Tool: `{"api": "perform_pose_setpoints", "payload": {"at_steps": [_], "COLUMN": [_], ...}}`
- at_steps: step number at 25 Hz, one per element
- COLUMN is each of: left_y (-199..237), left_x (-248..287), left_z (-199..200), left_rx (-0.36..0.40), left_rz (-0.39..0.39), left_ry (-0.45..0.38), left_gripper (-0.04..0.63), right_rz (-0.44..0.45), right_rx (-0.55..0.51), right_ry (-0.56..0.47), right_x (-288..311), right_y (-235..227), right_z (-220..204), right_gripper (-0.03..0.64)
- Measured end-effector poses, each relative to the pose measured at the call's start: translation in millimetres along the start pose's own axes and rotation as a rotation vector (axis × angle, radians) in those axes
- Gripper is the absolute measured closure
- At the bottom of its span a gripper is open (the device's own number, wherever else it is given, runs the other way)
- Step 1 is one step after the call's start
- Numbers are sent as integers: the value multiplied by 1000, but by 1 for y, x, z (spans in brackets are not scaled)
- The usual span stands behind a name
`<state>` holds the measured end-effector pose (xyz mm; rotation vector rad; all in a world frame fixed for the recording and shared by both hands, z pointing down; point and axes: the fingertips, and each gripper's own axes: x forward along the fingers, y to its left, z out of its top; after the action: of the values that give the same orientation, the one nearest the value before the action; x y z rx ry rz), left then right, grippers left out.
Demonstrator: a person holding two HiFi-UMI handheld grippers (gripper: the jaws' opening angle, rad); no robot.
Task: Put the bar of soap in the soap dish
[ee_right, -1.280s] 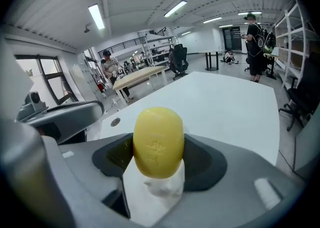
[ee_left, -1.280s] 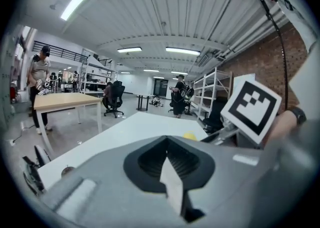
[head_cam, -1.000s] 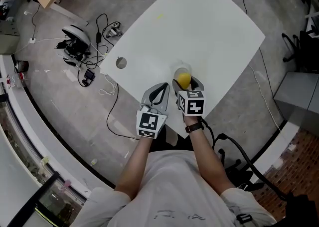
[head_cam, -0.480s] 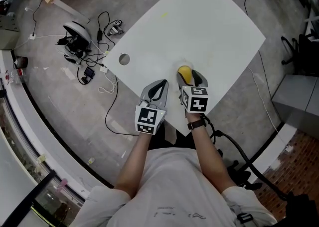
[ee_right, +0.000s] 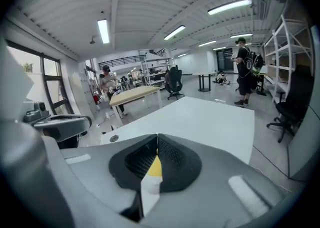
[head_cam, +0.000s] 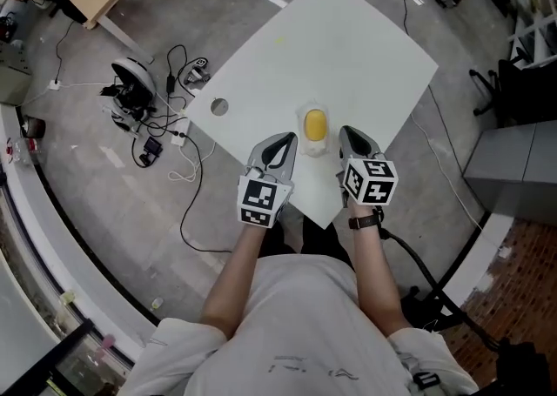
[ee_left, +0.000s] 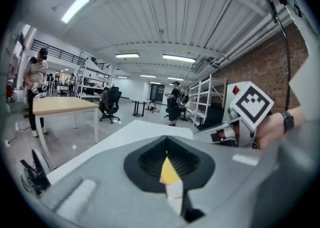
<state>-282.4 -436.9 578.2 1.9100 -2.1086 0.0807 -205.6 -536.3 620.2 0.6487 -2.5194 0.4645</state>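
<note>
Left tongs [head_cam: 284,142]: my jaws are together at the tips with nothing clamped. They sit at lower centre of the head view, just left of the soap dish [head_cam: 312,150].
Right tongs [head_cam: 350,134]: my jaws have just been closing and now meet, with nothing between them. They sit just right of the soap dish.
Bar of soap [head_cam: 315,124]: yellow, lying in the soap dish at centre frame, between my two tongs.
Soap dish: pale, standing on the bench [head_cam: 335,42] near its lower corner.
Bench: white top, set diagonally in the frame, with a round hole [head_cam: 218,107] near its left corner.
Floor [head_cam: 104,185]: grey, with cables [head_cam: 178,137] at the left of the frame.
</note>
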Motion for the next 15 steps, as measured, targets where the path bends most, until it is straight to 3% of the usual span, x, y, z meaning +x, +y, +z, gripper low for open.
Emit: {"api": "perform_pose_setpoints", "payload": {"at_steps": [3, 11, 15], "left_y": [-16, -75, -116], "left_x": [-2, -24, -38], "left_z": [6, 21, 29], "left_rx": [12, 16, 40], "left_rz": [-38, -105, -81], "left_ry": [-18, -34, -43], "left_gripper": [594, 594, 594], "right_rz": [-45, -36, -19], "right_rx": [31, 5, 8], "right_ry": [-68, -154, -203], "right_x": [-33, -122, -167], "right_y": [-16, -7, -19], "right_z": [11, 3, 1], "right_gripper": [606, 606, 606]}}
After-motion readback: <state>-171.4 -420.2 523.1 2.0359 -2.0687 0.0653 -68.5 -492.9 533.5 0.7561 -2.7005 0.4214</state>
